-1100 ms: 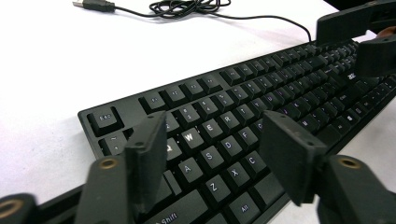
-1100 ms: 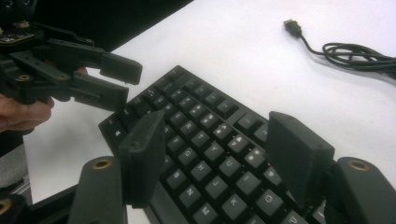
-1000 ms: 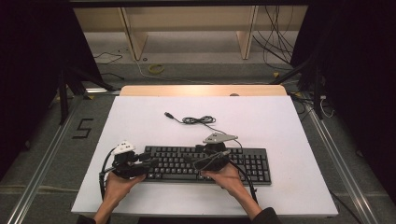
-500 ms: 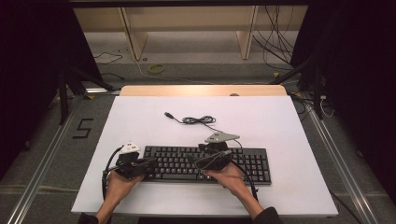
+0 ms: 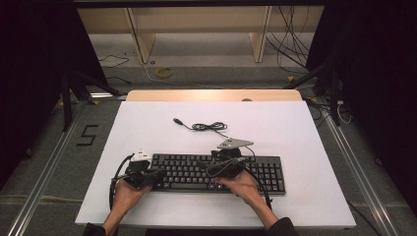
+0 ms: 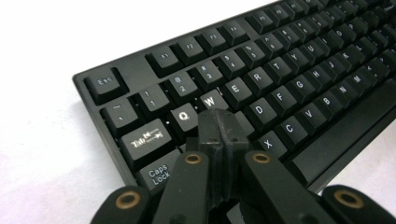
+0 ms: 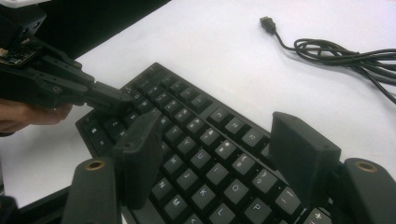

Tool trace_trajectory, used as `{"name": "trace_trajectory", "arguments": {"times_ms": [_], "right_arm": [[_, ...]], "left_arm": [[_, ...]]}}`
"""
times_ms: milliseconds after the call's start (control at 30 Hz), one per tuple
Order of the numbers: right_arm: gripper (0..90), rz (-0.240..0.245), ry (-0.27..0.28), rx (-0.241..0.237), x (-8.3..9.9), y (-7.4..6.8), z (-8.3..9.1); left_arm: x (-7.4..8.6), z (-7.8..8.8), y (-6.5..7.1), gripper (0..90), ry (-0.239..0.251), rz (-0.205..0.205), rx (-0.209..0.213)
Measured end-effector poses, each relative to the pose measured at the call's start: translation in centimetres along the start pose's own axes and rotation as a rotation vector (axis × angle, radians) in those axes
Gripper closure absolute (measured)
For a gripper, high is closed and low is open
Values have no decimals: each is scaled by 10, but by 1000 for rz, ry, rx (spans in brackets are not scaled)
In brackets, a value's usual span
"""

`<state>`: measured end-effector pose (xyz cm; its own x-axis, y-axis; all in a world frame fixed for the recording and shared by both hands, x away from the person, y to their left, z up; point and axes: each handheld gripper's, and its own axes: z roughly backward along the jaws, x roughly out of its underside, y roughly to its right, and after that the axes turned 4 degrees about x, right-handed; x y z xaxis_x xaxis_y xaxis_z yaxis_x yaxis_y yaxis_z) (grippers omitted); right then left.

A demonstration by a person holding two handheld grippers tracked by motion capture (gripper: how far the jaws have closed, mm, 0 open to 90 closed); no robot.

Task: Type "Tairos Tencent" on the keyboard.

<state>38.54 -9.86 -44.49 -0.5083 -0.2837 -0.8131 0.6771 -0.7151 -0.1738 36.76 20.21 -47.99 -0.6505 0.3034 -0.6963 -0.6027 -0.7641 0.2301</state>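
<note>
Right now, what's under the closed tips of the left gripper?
The black keyboard. The left gripper, jaws just shut with nothing between them, sits over the home row right of Caps Lock, below Q and W. The keys beneath its tips are covered; whether it is pressing one cannot be told.

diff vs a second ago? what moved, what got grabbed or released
The left gripper has just been closing; its jaws now stand shut with nothing between them, tips over the black computer keyboard near the A key. Nothing grabbed or released. The right gripper, open above the keys, the keyboard and its coiled black USB cable kept place.
</note>
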Motion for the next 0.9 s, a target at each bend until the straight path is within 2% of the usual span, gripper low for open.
{"name": "trace_trajectory", "arguments": {"times_ms": [233,467,900], "right_arm": [[359,-3,-2,2,0,0,1],[360,-7,0,4,0,2,1],[415,-1,1,-3,0,1,2]], "left_arm": [[0,1,0,894,3,-3,-4],[-2,7,6,853,65,-10,-5],[-2,14,13,590,159,-3,62]]}}
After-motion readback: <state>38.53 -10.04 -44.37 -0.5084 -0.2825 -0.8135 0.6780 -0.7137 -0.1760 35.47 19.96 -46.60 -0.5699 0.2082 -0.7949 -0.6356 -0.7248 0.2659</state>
